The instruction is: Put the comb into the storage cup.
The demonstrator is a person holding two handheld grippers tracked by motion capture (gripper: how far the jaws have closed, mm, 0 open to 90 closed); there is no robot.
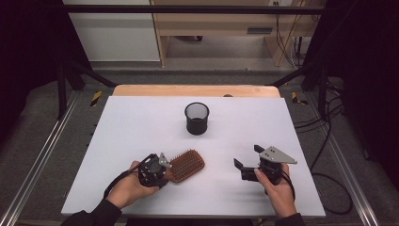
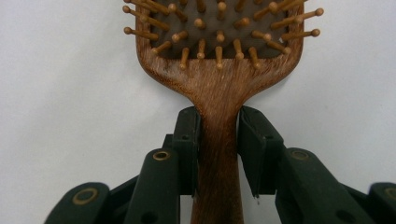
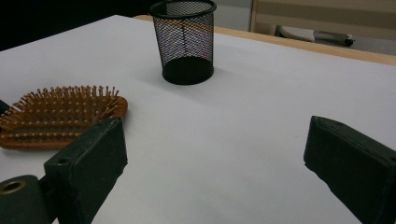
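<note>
Left gripper view: fingers (image 2: 187,140) clamp hairbrush (image 2: 218,93) handle's edges.

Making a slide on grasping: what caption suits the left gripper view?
Left gripper shut on the wooden hairbrush at its handle, bristles up.

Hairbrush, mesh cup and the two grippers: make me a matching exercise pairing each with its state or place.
Things:
1. hairbrush
2. mesh cup
3. left gripper
4. right gripper

States:
A. jaws wide apart, nothing between them
B. stands upright, far side of the table
C. lies bristles up on the white table
D. closed on the wooden handle

Pairs: 1-C, 2-B, 3-D, 4-A
</note>
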